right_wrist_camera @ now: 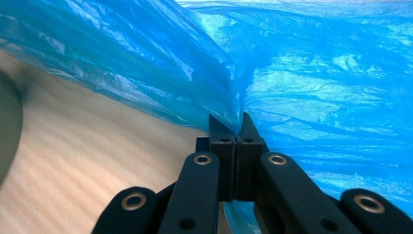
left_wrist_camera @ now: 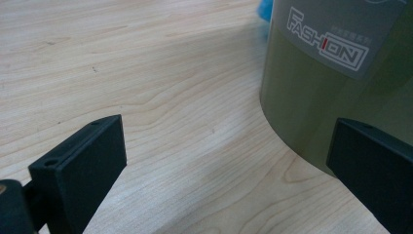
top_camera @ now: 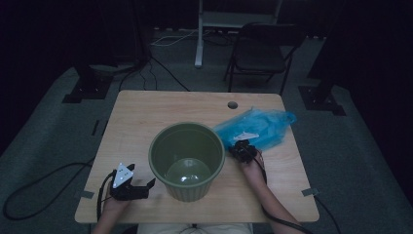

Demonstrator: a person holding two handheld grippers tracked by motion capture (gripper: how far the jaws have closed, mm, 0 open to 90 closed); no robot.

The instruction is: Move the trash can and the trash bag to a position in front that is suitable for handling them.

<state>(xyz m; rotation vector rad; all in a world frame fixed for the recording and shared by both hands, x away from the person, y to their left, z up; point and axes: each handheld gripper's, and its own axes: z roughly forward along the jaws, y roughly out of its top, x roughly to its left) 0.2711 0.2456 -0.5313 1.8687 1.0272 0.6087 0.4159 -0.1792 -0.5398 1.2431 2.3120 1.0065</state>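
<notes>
Blue plastic bag (top_camera: pixel 258 126) is the work item; it lies crumpled on the far right part of the table (top_camera: pixel 146 112), just beside the rim of the bin, reaching toward the table's right edge.

Table: light wood top with a round cable hole (top_camera: pixel 233 105) near its far edge. A folding chair (top_camera: pixel 260 51) stands on the floor beyond it.

Bin (top_camera: pixel 187 160): olive green, round, upright, open top, placed near the middle of the table between the two grippers. In the left gripper view its side wall carries a grey label (left_wrist_camera: pixel 336 36) printed FASHION.

Bag detail: in the right gripper view the thin blue film rises in folds from the jaw tips and spreads across the upper and right parts of the frame, with bare table and a sliver of the bin at the left.

Right gripper (top_camera: pixel 243 150): positioned at the near edge of the bag, right of the bin. Its jaws are pressed together with a fold of the bag pinched between the tips.

Left gripper (top_camera: pixel 130 186): resting low over the near left part of the table, left of the bin. Its jaws stand wide apart with only bare table between them; the right-hand jaw sits close to the bin wall, contact not determinable.
</notes>
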